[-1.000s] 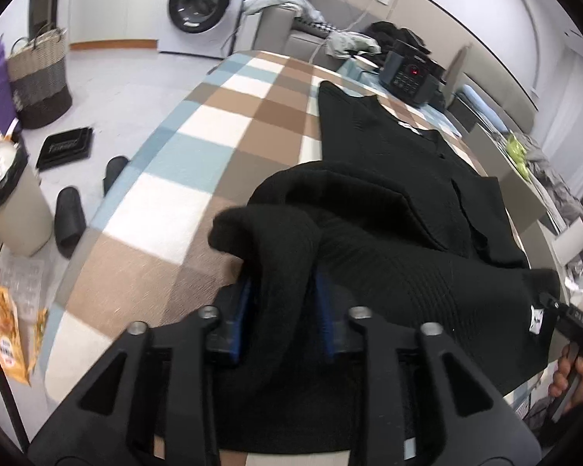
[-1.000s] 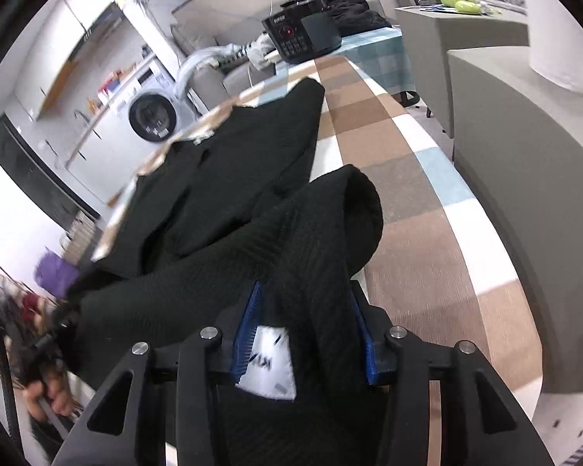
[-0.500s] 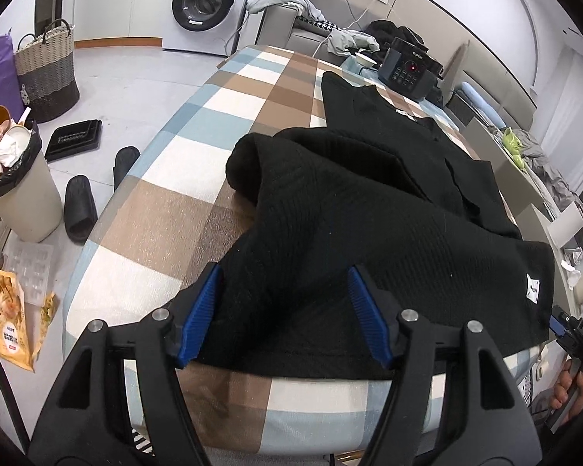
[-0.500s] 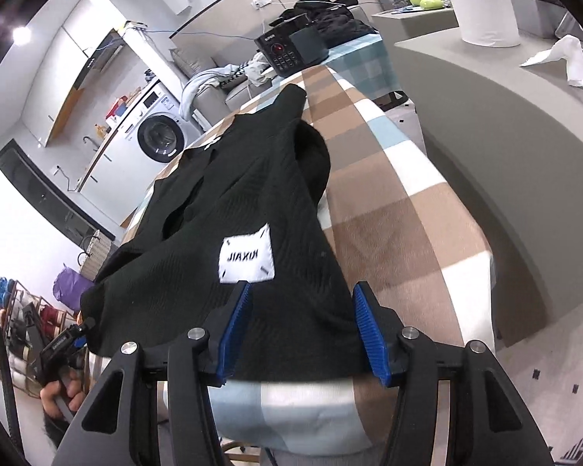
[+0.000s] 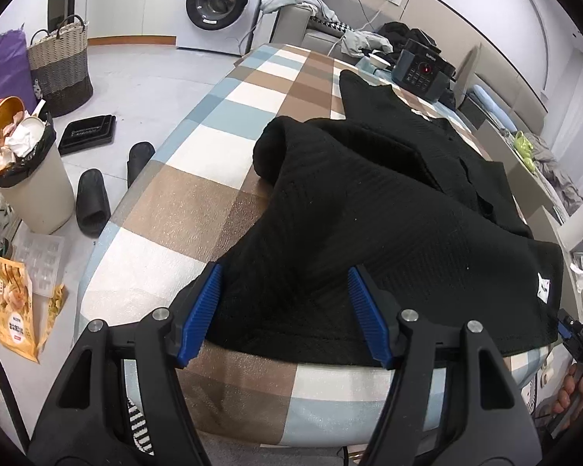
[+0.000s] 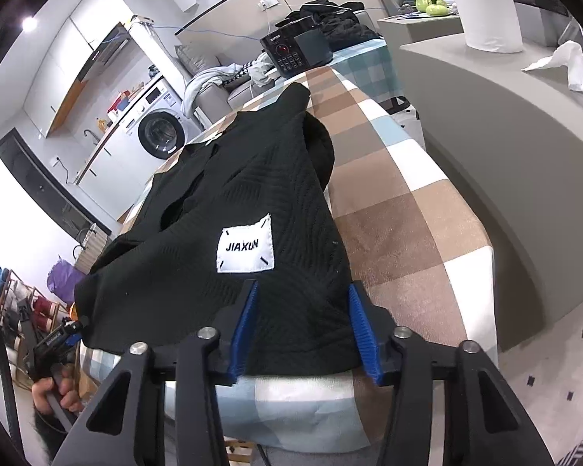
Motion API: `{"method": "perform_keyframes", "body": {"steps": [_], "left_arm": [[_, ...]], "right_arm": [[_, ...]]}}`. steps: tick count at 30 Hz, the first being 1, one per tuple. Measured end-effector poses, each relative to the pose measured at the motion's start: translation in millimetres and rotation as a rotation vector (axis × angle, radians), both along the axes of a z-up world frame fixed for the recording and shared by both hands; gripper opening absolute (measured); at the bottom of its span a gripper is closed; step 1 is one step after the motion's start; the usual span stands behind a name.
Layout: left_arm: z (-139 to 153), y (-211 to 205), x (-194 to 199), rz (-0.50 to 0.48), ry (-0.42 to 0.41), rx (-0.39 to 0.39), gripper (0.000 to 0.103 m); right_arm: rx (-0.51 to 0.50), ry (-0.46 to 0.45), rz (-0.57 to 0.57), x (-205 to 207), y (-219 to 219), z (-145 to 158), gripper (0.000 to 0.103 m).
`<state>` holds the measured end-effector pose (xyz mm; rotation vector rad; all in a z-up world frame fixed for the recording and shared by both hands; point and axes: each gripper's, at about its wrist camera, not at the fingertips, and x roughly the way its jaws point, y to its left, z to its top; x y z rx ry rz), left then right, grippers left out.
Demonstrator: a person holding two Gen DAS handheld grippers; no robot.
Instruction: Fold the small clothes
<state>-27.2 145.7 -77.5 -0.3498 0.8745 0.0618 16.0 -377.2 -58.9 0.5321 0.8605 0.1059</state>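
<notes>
Both grippers have let go and backed off to the near edge, leaving the black garment (image 5: 369,209) spread on the checked tabletop (image 5: 221,116).

Your left gripper (image 5: 283,310) stands released, its jaws having just been opening, with the near hem lying loose between its pads (image 5: 198,310), not pinched. Your right gripper (image 6: 303,326) is also released; its jaws have just been closing in part, with the corner under the white label (image 6: 245,244) between them, untouched as far as you can see. Watch the bunched roll at the far left (image 5: 276,147) and the fold on the far right (image 6: 318,143): they sit uneven, so the next fold may come out crooked. Because the hem lies right at the tabletop's near edge, a careless pinch could drag it off or catch the cloth beneath.
</notes>
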Motion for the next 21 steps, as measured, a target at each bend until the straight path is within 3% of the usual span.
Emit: {"method": "perform_keyframes", "body": {"steps": [4,5,7,16,21], "left_arm": [[-0.1,1.3,2.4,0.022,0.002,-0.013,0.027],[0.0,3.9,2.3,0.034,0.002,-0.028,0.013],[2.9,9.5,-0.1,0.04,-0.02,-0.074,0.004],[52.7,21.6,-7.4,0.065,-0.176,-0.145,0.001],[80.1,25.3,9.8,0.066,-0.229,-0.181,0.001]], "right_arm": [[-0.029,-0.01,0.013,2.3,3.0,2.0,0.006],[-0.024,-0.031,0.019,0.6,3.5,5.3,0.004],[-0.005,-0.07,0.031,-3.3,3.7,13.2,0.004],[0.148,-0.229,0.002,-4.7,-7.1,51.9,0.003],[0.171,-0.274,-0.039,13.3,-13.4,73.5,0.003]]}}
